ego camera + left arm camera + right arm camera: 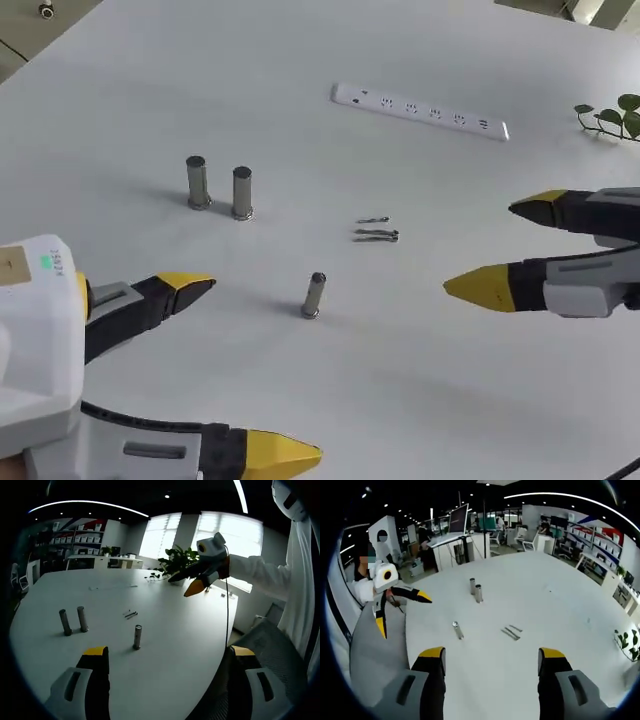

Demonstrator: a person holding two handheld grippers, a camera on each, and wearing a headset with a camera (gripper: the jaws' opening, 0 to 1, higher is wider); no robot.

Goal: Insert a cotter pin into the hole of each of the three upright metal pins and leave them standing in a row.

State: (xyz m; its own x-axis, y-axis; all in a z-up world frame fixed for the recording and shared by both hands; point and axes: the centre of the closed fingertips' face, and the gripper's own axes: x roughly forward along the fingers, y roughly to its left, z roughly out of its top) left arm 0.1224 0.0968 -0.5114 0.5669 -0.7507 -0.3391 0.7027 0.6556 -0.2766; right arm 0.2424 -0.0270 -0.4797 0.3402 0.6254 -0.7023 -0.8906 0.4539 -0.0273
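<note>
While both wide apart and empty, left hand-held gripper point(250, 370) and right hand-held gripper point(487, 248); power strip point(420, 111) in head view.

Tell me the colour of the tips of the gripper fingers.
Yellow fingertips, black behind them; clearest in the head view.

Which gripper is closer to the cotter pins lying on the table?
Right. The right gripper hovers just to the right of the cotter pins, jaws open toward them. The left gripper sits farther off toward the near left, past the lone metal pin.
</note>
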